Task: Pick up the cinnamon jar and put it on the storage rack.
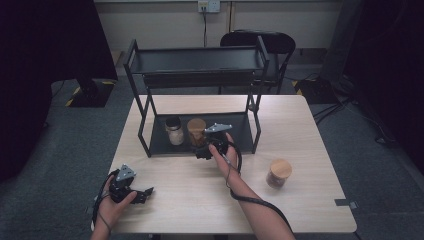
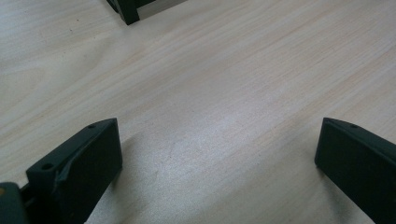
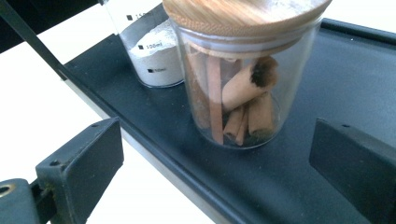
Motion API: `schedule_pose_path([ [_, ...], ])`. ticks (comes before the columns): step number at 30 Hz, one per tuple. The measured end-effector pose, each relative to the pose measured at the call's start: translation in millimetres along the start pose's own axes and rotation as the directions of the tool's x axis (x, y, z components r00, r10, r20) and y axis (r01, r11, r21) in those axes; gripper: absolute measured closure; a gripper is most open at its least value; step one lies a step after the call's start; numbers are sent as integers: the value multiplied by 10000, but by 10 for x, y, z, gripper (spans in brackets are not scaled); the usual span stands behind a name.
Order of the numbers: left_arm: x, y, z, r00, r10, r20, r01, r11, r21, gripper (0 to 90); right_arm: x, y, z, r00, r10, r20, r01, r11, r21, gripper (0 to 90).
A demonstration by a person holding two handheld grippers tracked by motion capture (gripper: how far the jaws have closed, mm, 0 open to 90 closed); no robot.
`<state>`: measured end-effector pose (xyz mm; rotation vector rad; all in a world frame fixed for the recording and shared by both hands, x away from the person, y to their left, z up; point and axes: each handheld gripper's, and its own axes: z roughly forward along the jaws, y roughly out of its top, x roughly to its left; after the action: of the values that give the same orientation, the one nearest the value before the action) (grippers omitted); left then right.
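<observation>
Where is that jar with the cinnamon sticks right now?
The cinnamon jar stands on the rack's bottom shelf, right of the white-powder jar, just ahead of the open right gripper.

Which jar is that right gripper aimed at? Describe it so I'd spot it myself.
Find the black rack on the table. On its bottom shelf stand two jars; take the right one, the cinnamon jar. Its wooden lid and brown sticks set it apart from the dark-capped powder jar beside it.
</observation>
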<state>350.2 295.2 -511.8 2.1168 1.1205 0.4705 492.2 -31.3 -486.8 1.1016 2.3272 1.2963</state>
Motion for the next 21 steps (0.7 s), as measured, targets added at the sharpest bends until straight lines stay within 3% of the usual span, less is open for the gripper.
schedule_pose_path([
  [21, 0, 0, 0, 10000, 3, 0, -3, 10000, 1, 2, -15, -177, -164, 9999, 60, -134, -59, 9999, 129, 21],
])
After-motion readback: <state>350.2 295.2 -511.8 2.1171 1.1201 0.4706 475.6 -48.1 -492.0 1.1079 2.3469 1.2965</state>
